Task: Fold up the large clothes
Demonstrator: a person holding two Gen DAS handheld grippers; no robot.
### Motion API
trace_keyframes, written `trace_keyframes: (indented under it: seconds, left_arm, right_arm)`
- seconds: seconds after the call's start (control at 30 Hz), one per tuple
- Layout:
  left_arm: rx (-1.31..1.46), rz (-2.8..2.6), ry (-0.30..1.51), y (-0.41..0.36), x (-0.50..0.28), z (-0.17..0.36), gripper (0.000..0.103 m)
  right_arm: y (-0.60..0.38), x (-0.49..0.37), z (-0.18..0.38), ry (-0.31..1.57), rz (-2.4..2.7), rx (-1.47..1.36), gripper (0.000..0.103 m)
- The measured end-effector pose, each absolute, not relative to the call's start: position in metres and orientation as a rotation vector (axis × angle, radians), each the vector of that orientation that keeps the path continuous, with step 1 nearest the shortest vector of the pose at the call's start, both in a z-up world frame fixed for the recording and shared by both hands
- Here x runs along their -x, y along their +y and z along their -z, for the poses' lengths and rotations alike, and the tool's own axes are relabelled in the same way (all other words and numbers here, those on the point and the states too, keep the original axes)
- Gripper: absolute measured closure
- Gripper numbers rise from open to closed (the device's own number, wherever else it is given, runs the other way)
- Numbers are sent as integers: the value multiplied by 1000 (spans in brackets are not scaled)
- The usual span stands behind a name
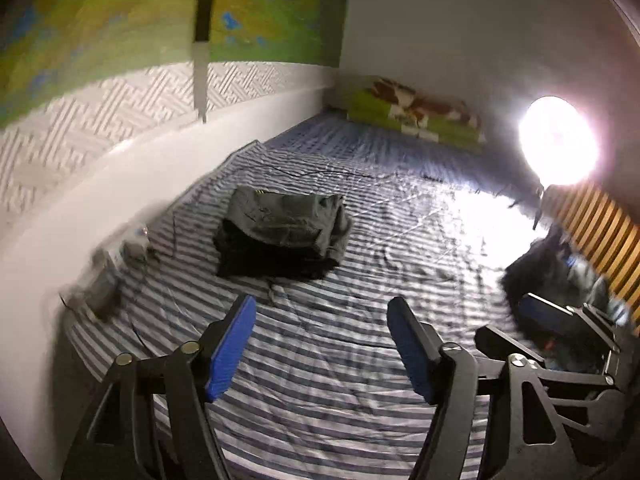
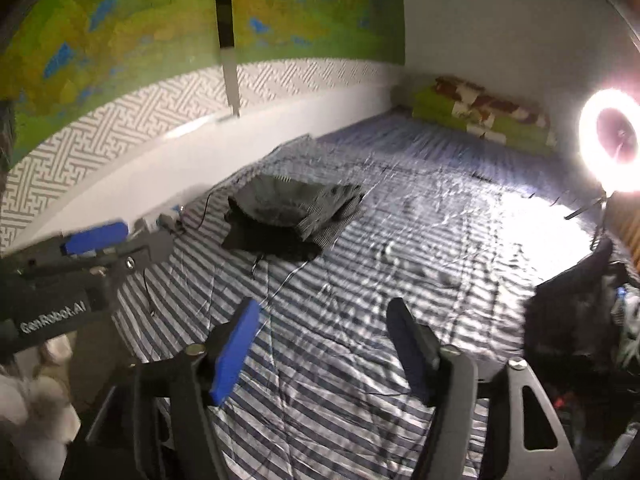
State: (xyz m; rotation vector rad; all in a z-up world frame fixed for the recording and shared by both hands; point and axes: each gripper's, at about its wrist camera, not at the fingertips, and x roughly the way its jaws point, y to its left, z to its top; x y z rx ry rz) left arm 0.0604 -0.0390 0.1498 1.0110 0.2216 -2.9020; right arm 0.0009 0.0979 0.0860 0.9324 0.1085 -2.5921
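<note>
In the left wrist view we see the left claw [image 1: 320,344] with its blue-padded fingers spread wide and nothing between them, only striped bed sheet [image 1: 320,380] below. The sheet is blue and white, wrinkled, and glossy where the light falls on it. The folded clothes [image 1: 280,236], a squarish stack of dark grey and black fabric, lie on the bed far beyond the claw and a little to the left, well apart from it. At the left edge of the bed, against the white wall base, sits a blurred grey device [image 1: 116,264] with thin cables running from it. At the far end lies a green, brown and white pillow [image 1: 420,116]. A ring light [image 1: 558,140] glares at the right, and below it a dark heap of clothes [image 1: 540,260] rests near the right claw [image 1: 548,312]; from here we cannot tell how its jaws stand.

In the right wrist view the right claw [image 2: 320,344] is also wide open and empty above the sheet [image 2: 340,400]. The folded stack [image 2: 288,216] lies far ahead, left of centre, clear of the fingers. The left claw [image 2: 96,238] enters from the left, one blue pad showing. The dark heap [image 2: 572,320] is at the right, near the ring light [image 2: 612,140]. The wall behind bears a white raised geometric pattern beneath green and yellow paint.
</note>
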Motion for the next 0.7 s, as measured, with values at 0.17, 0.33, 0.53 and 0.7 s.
trace_keyframes:
  seconds: [0.17, 0.33, 0.53, 0.7]
  left_arm:
    - [-1022, 2852, 213, -34, -66, -131, 29]
    - [-1085, 2829, 116, -25, -64, -109, 28]
    - [-1077, 2835, 98, -24, -59, -109, 24]
    - [-1048, 2841, 54, -21, -55, -112, 21]
  right_arm:
    - [107, -21, -86, 84, 2626, -908, 33]
    - [102, -27, -78, 137, 2651, -907, 33]
    - [104, -20, -72, 94, 2663, -913, 33]
    - [96, -15, -67, 128, 2664, -902, 32]
